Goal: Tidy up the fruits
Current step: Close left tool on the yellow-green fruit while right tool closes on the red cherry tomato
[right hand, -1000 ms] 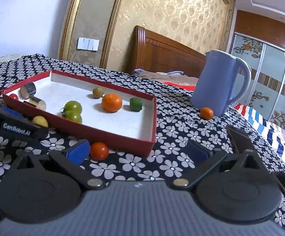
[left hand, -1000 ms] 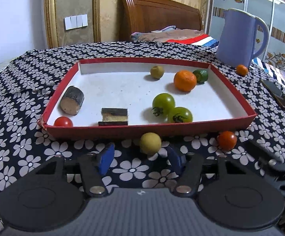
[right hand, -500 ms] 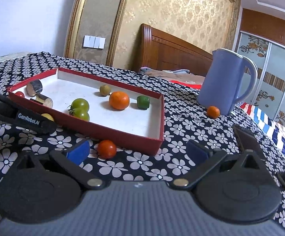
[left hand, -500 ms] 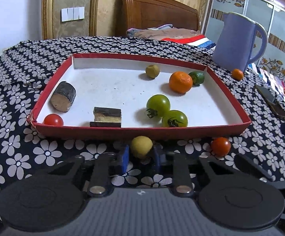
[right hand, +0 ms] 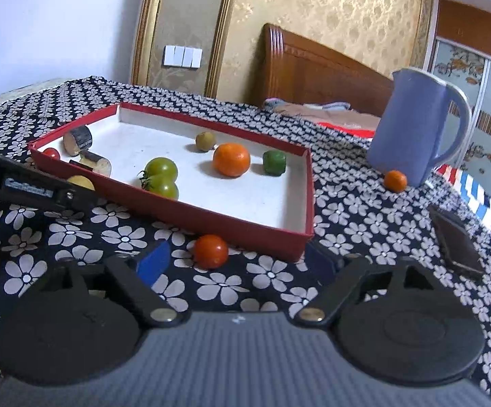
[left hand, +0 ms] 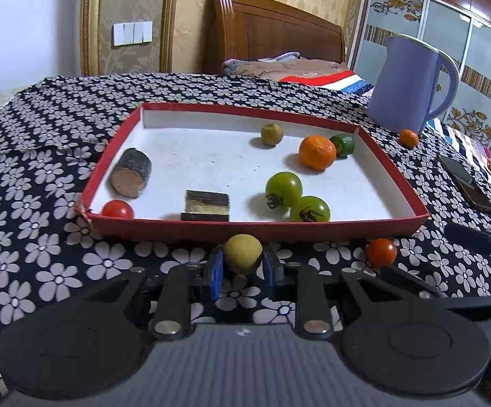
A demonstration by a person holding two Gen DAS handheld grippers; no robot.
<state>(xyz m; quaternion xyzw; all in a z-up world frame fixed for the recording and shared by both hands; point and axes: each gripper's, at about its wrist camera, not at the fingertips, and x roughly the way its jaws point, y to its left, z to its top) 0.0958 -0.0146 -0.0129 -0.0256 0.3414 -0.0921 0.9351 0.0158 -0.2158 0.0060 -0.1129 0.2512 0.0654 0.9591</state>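
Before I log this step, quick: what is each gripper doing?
Left gripper: closed on the yellow fruit.
Right gripper: open, jaws just closing, red tomato between them.

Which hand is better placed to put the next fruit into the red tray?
Left: the left gripper is shut on the yellow fruit beside the red tray.

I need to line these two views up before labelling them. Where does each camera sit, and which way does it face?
Left wrist: on the left gripper, low over the tablecloth, facing the red tray's near wall; its fingers clamp a yellow fruit.
Right wrist: on the right gripper, facing the tray's near right corner; open fingers, closing lately, flank a red tomato.
Shared: tray, orange, blue jug, tomato; the right view also catches the left gripper.
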